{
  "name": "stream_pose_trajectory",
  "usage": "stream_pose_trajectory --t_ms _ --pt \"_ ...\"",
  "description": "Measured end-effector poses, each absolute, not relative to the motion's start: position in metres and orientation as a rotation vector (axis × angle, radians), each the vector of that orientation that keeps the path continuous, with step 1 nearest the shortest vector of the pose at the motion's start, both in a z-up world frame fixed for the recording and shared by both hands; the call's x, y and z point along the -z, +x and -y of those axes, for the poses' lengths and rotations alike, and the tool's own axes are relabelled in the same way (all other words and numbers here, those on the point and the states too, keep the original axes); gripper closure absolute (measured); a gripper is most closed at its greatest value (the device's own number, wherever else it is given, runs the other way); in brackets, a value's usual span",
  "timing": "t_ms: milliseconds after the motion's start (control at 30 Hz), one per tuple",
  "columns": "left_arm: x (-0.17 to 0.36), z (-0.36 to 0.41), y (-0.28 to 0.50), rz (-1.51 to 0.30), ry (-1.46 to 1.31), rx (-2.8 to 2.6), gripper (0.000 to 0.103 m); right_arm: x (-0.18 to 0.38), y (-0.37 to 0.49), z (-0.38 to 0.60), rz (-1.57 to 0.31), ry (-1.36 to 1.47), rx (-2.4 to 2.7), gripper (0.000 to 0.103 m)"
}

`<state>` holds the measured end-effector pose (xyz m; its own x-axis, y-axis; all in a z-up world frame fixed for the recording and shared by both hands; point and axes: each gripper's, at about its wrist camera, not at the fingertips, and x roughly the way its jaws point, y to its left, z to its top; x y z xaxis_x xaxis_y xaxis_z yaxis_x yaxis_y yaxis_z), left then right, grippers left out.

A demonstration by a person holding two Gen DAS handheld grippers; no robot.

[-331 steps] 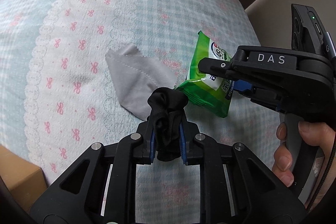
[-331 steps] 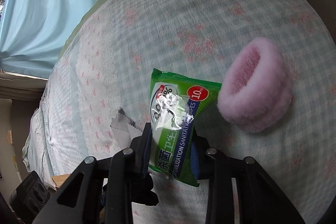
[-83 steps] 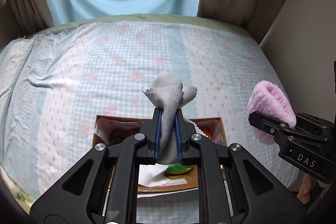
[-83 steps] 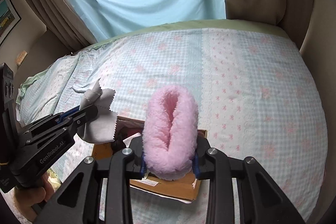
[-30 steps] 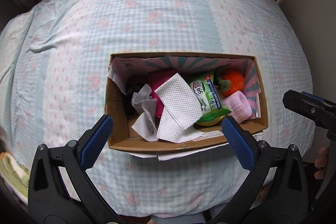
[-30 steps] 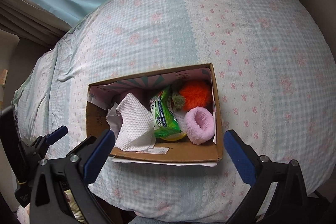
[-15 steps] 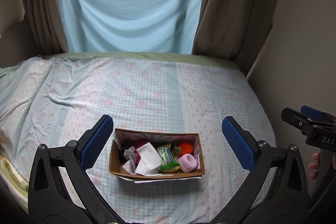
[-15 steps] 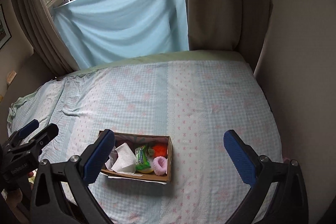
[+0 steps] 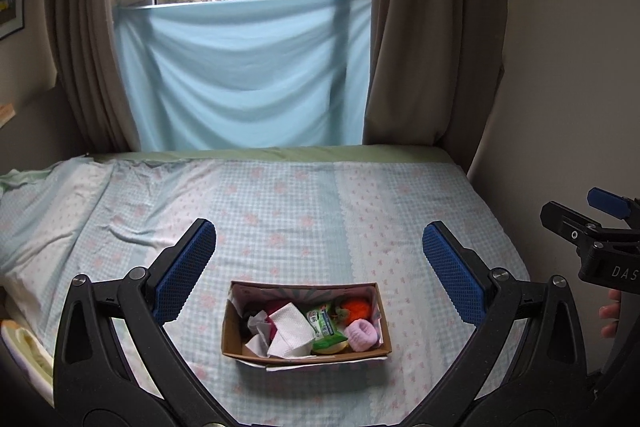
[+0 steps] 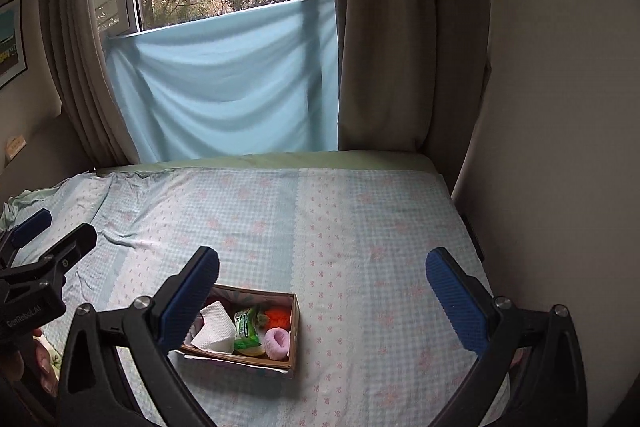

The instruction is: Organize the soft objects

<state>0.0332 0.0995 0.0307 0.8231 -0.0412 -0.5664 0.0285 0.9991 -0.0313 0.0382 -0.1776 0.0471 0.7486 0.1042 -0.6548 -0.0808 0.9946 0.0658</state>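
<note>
A cardboard box sits on the bed near its front edge; it also shows in the right wrist view. Inside lie a pink fluffy roll, a green wipes pack, an orange pompom, a white tissue and a grey cloth. My left gripper is wide open and empty, held high above and behind the box. My right gripper is wide open and empty too, to the right of the left one.
The bed wears a light blue checked sheet with pink flowers. A wall runs along its right side. A window with brown curtains and a blue cloth stands behind the bed.
Both grippers have pulled back and up from the box, so it looks smaller and the window has come into view. Earlier they dropped the grey cloth and the pink roll into the box.
</note>
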Motion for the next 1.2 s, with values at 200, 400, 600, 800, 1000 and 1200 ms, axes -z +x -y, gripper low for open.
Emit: stream_pose_trajectory --t_ms 200,400,600,800,1000,1200 --pt "-0.0287 -0.1011 0.0322 -0.603 -0.016 0.027 0.000 -0.0477 0.0371 0.1767 -0.713 0.045 -0.107 0.000" --pt "-0.0279 -0.1035 0.0314 -0.602 -0.016 0.024 0.000 -0.0483 0.0355 0.1755 -0.708 0.050 -0.110 0.000" --pt "-0.0261 -0.1030 0.0286 -0.601 -0.016 0.023 0.000 -0.0473 0.0341 0.1745 -0.703 0.051 -0.109 0.000" --pt "-0.0260 -0.1028 0.0282 -0.601 -0.015 0.020 0.000 -0.0482 0.0329 0.1747 -0.701 0.046 -0.105 0.000" --pt "-0.0268 -0.1030 0.0276 -0.595 -0.015 0.015 0.000 -0.0485 0.0327 0.1747 -0.700 0.047 -0.105 0.000" --pt "-0.0273 -0.1035 0.0269 -0.592 -0.015 0.012 0.000 -0.0494 0.0319 0.1758 -0.695 0.043 -0.099 0.000"
